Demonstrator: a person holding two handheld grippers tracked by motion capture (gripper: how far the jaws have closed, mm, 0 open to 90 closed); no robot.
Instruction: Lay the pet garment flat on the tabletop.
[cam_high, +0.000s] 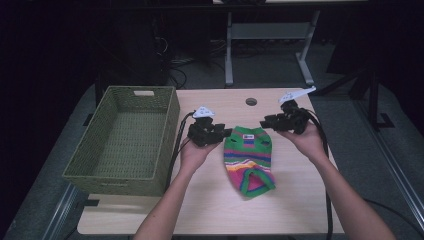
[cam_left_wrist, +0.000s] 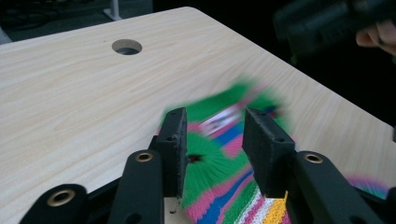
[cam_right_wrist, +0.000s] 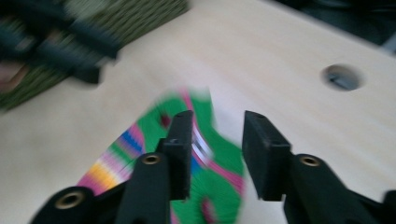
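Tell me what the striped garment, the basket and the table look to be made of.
Garment: looks like knitted yarn, soft and matte, with ribbed green edging and bright stripes; probably acrylic or wool, but the fibre can't be told. Basket: woven olive-green strands, likely paper cord or a similar fibre, matte, with a cut-out handle. Table: pale wood-grain top, smooth with a faint sheen, probably laminate rather than solid wood.

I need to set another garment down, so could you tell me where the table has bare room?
Free: the near strip between the striped garment and the table edge, and the far edge around the hole. Crowded: the basket takes the left.
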